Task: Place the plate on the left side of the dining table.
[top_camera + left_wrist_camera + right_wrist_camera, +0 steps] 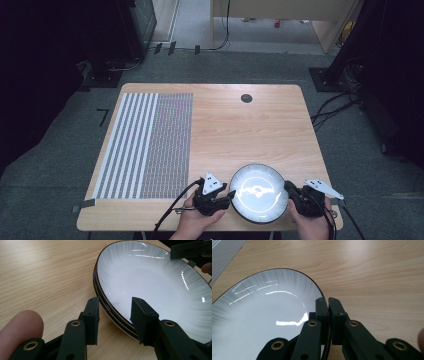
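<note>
At the near edge of the table (225, 125), a stack of plates (258, 193) sits between the two grippers, dark-rimmed with a glossy white inside. The left gripper view shows at least two, maybe three rims nested, so it's a stack and not one dish.

Right gripper (328, 305): jaws pinched together on the top plate (262, 322) at its rim, which runs in between the pads. Looks like a firm clamp on the right-hand edge (a thin rim, so the jaws sit nearly closed).

Left gripper (113, 312): jaws apart and straddling the stack's left edge, one jaw outside over the wood, the other over the bowl of the top plate. Neither pad is pressing on the rim, so nothing is gripped on this side.

My read: opposite-edge holds make sense for lifting a wide, shallow plate level off a stack. One-sided pinch alone would tilt it and drag on the plate below. Left side needs to close on the top rim only, not the lower ones, or the whole stack comes up.

Striped mat (145, 145) lies well apart at the table's left side.
</note>
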